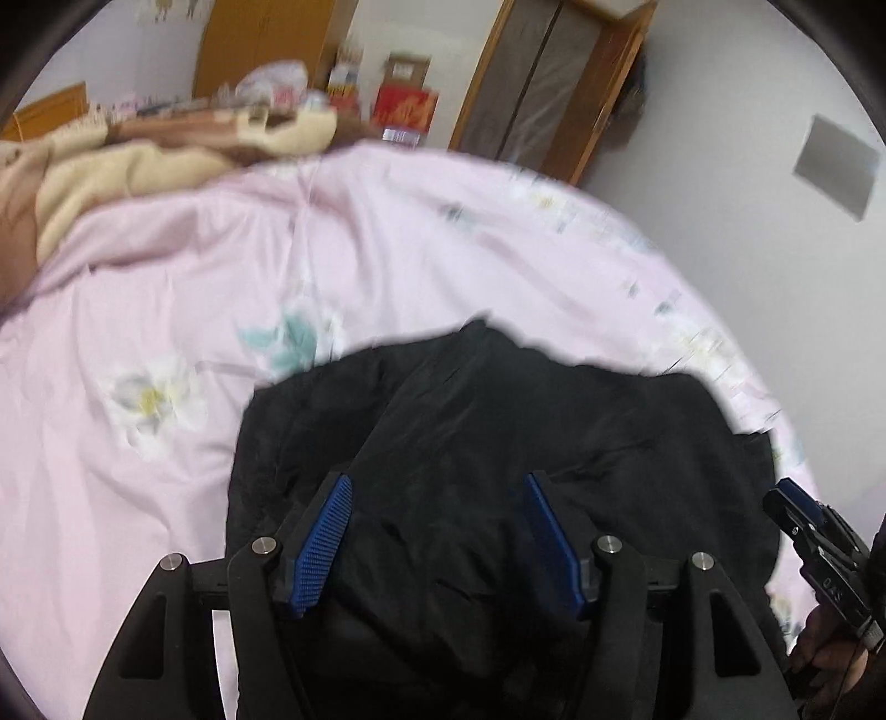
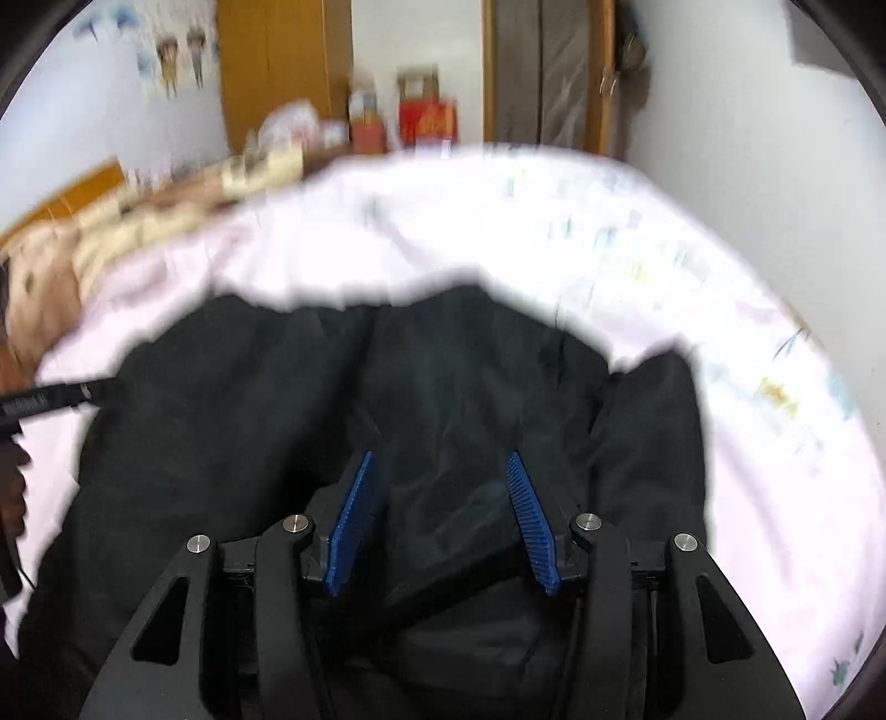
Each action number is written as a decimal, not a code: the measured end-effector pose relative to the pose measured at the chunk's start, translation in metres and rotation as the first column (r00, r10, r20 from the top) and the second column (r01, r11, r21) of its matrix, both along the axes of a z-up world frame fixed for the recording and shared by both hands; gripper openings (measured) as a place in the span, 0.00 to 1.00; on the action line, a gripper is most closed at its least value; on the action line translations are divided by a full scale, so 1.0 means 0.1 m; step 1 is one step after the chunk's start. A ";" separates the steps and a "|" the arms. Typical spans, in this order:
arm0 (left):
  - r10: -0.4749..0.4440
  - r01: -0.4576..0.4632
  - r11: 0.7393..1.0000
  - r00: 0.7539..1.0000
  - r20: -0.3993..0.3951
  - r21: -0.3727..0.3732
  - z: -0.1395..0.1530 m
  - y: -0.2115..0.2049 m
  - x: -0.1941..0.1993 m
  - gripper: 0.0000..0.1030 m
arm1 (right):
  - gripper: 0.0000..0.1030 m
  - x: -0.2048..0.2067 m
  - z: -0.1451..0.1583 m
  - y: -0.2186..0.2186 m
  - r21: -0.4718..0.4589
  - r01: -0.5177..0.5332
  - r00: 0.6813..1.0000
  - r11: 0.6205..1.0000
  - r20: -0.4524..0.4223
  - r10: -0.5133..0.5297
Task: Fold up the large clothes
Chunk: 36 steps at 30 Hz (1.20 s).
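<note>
A large black garment (image 1: pixel 487 421) lies bunched on a pink flowered bedsheet (image 1: pixel 210 288). My left gripper (image 1: pixel 437 482) is open, its blue pads spread wide just over the garment's near part, with nothing between them. My right gripper (image 2: pixel 440 459) is open too, over the same black garment (image 2: pixel 387 376) further right. The right gripper also shows at the right edge of the left wrist view (image 1: pixel 819 548). The left gripper's dark tip shows at the left edge of the right wrist view (image 2: pixel 50 396). Both views are blurred.
A beige and brown blanket (image 1: pixel 138 160) lies heaped at the far left of the bed. Boxes and bags (image 1: pixel 404 105) stand beyond the bed by a wooden wardrobe (image 1: pixel 266 44) and a doorway (image 1: pixel 548 83). A white wall (image 1: pixel 747 166) is at the right.
</note>
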State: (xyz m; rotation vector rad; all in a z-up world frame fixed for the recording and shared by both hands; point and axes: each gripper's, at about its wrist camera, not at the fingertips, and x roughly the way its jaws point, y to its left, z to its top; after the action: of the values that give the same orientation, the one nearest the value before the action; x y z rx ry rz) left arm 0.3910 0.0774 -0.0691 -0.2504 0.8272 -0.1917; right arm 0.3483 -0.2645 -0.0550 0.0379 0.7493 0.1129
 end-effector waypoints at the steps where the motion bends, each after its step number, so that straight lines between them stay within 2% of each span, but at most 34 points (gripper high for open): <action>1: -0.012 0.013 1.000 1.000 0.013 -0.017 0.04 -0.03 -0.04 0.62 | 0.49 -0.05 0.07 0.06 0.018 -0.031 0.999 0.999 0.025 0.030; 3: -0.044 0.044 0.999 0.999 -0.009 -0.003 0.04 -0.13 -0.05 0.63 | 0.50 -0.10 0.12 0.24 0.041 -0.131 0.990 0.990 0.065 0.129; 4: -0.055 0.055 0.998 0.998 -0.025 0.020 -0.01 -0.19 -0.02 0.63 | 0.50 -0.09 0.09 0.33 0.030 -0.176 0.983 0.984 0.056 0.174; 6: -0.040 0.048 0.996 0.993 -0.110 0.070 -0.22 -0.24 0.10 0.63 | 0.50 -0.02 -0.07 0.47 0.009 -0.213 0.977 0.977 -0.009 0.214; 7: -0.018 0.028 0.997 0.989 -0.146 0.069 -0.34 -0.21 0.14 0.63 | 0.50 0.04 -0.22 0.49 0.033 -0.219 0.973 0.975 -0.066 0.221; 9: -0.017 0.018 1.000 0.984 -0.175 0.005 -0.53 -0.13 0.19 0.64 | 0.50 0.16 -0.53 0.47 0.059 -0.202 0.962 0.978 -0.178 0.209; 10: -0.036 0.036 0.999 0.985 -0.171 -0.001 -0.58 -0.13 0.19 0.65 | 0.50 0.19 -0.64 0.44 0.066 -0.187 0.958 0.980 -0.208 0.197; 13: -0.070 0.079 0.995 0.988 -0.141 0.064 -0.66 -0.19 0.13 0.65 | 0.49 0.20 -0.78 0.42 0.068 -0.181 0.957 0.981 -0.219 0.192; 15: -0.070 0.079 0.994 0.990 -0.121 0.072 -0.72 -0.19 0.12 0.65 | 0.49 0.20 -0.81 0.48 0.029 -0.186 0.955 0.982 -0.229 0.188; 20: -0.050 0.059 0.996 0.990 -0.135 0.065 -0.78 -0.22 0.12 0.65 | 0.50 0.20 -0.87 0.52 0.021 -0.166 0.956 0.986 -0.242 0.166; 24: -0.059 0.068 0.996 0.985 -0.159 0.051 -0.66 -0.19 0.12 0.65 | 0.50 0.18 -0.81 0.48 0.056 -0.140 0.953 0.989 -0.265 0.150; 26: -0.050 0.058 0.997 0.986 -0.157 0.047 -0.55 -0.16 0.04 0.65 | 0.50 0.17 -0.68 0.46 0.078 -0.110 0.956 0.991 -0.264 0.127; 30: -0.057 0.061 0.998 0.990 -0.131 0.028 -0.26 -0.09 -0.29 0.65 | 0.55 -0.11 -0.23 0.39 0.093 -0.064 0.983 0.994 -0.164 0.079; 36: -0.077 0.078 0.997 0.993 -0.086 0.004 0.11 0.08 -0.95 0.66 | 0.58 -0.68 0.30 0.42 0.027 -0.106 0.989 0.994 -0.098 0.108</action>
State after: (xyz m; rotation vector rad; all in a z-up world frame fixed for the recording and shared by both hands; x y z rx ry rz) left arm 0.2962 0.0858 -0.0581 -0.2210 0.9238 -0.2518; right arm 0.2807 -0.2222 -0.0251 0.0242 0.8497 0.2232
